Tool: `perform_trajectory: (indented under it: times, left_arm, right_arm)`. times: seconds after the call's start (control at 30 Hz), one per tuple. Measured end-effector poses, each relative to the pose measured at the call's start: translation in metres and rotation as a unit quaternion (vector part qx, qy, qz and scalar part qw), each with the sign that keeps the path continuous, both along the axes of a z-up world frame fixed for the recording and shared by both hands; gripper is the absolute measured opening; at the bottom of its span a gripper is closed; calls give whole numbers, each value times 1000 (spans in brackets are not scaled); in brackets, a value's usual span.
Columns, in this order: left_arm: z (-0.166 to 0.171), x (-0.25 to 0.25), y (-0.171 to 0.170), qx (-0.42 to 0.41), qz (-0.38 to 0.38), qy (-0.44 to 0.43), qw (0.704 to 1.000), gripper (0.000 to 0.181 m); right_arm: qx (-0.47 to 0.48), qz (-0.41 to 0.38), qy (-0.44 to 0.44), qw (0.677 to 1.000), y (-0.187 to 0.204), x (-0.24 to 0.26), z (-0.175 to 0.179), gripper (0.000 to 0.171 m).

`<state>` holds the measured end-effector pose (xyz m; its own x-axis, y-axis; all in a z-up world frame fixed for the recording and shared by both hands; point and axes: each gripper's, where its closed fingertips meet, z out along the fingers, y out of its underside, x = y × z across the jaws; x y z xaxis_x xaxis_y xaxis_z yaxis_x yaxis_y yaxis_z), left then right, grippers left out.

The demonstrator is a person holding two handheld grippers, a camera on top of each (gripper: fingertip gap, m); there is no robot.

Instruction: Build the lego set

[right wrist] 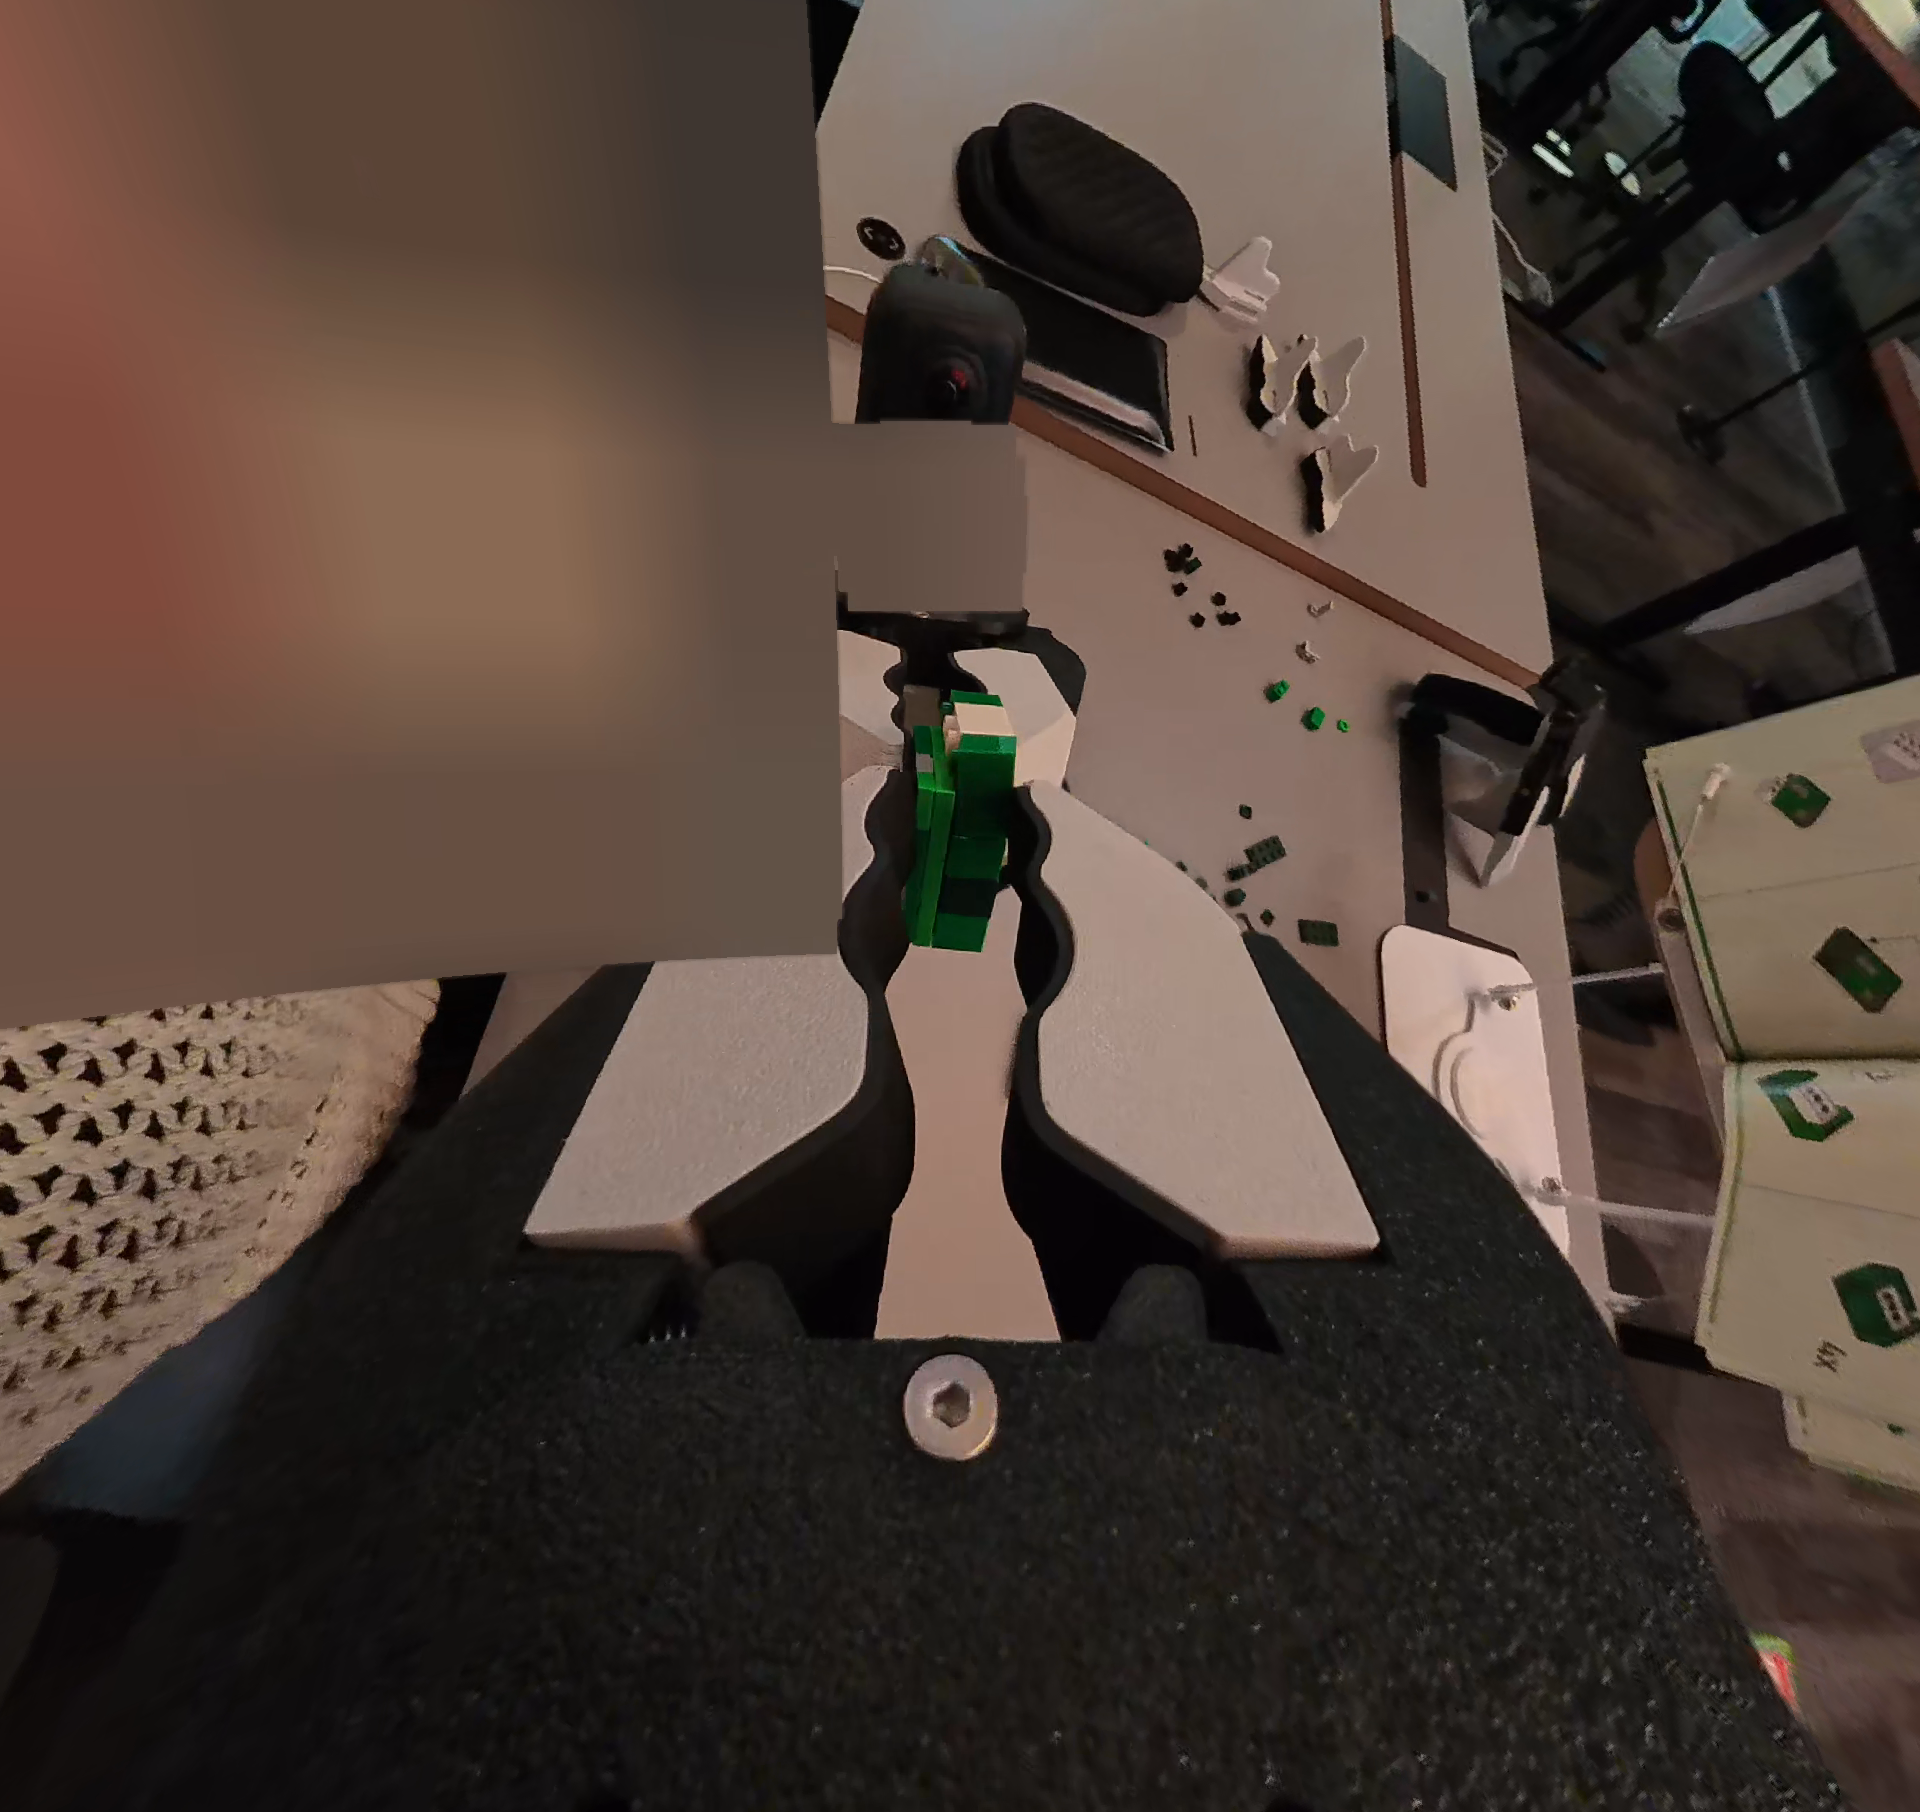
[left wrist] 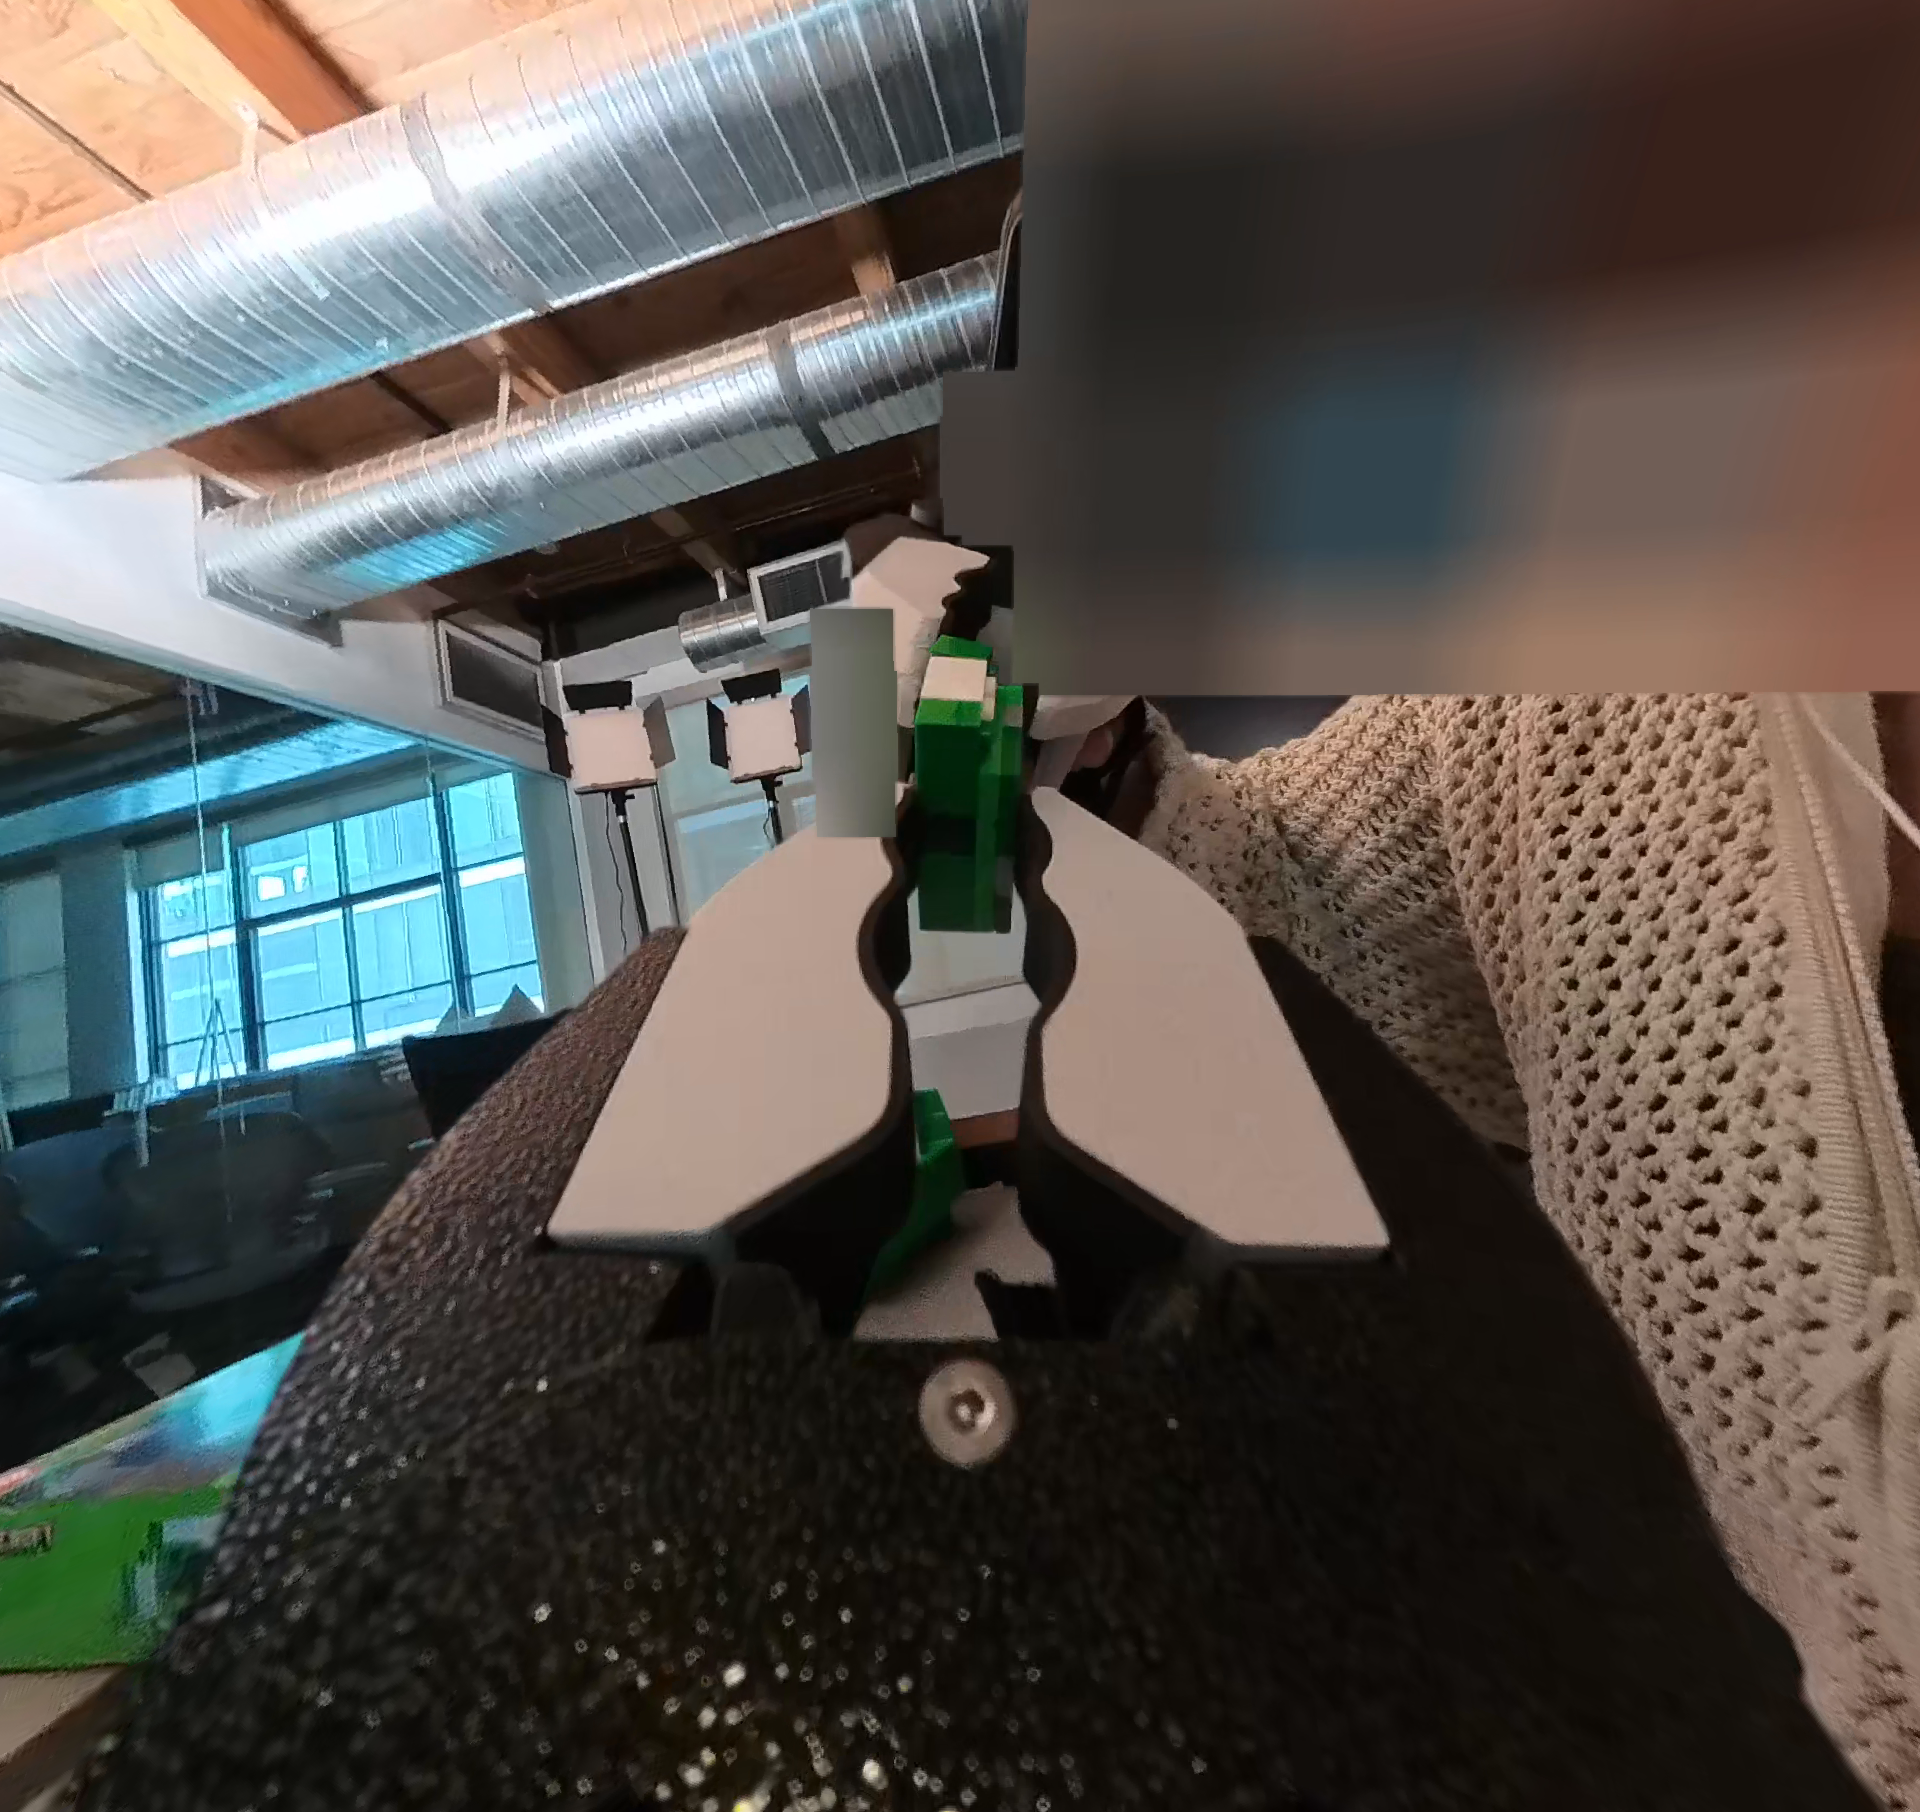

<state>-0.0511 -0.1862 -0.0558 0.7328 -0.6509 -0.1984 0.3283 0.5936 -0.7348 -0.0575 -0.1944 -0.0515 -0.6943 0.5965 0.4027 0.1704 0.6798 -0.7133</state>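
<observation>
The work surface is a white table (right wrist: 1143, 27), seen tilted in my right wrist view; overhead, in my left wrist view, run silver ducts (left wrist: 499, 204) under a timber ceiling.

Both claws face each other above the table, and both close on the same green lego assembly (left wrist: 961, 806). My left gripper (left wrist: 964, 827) has its fingers narrowed to the width of the assembly and pinches its lower part. My right gripper (right wrist: 958, 827) does the same from the opposite side.

Risk: opposed squeezing or twisting may split the stack at a seam. A slipping piece would fall toward the table or my lap.

Loose green bricks (right wrist: 1311, 718) and black pieces (right wrist: 1184, 567) lie scattered on the table, well apart from the claws. A black pouch (right wrist: 1081, 204) and spare white finger parts (right wrist: 1309, 380) sit farther off. Cardboard boxes (right wrist: 1808, 941) stand at the right. Each claw blocks the other's view of the joint.
</observation>
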Motion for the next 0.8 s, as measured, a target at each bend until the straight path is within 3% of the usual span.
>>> perform_trajectory:
  times: [0.03,0.23,0.6,0.73,0.8]
  left_arm:
    - [0,0,1,-6,-3,-2,1000,16]
    - [-1,-1,7,-45,-8,-20,999,16]
    - [-7,-6,27,-123,29,1,992,20]
    - [-8,-5,31,-138,51,15,989,37]
    - [-11,-2,32,-148,57,36,987,36]
  right_arm:
    - [-6,8,3,1000,0,0,1,17]
    - [-31,20,18,999,7,-1,0,18]
    - [-237,-22,8,971,33,-5,-6,17]
    - [-249,-20,24,968,36,0,-15,17]
    - [-256,-19,34,966,37,1,-19,17]
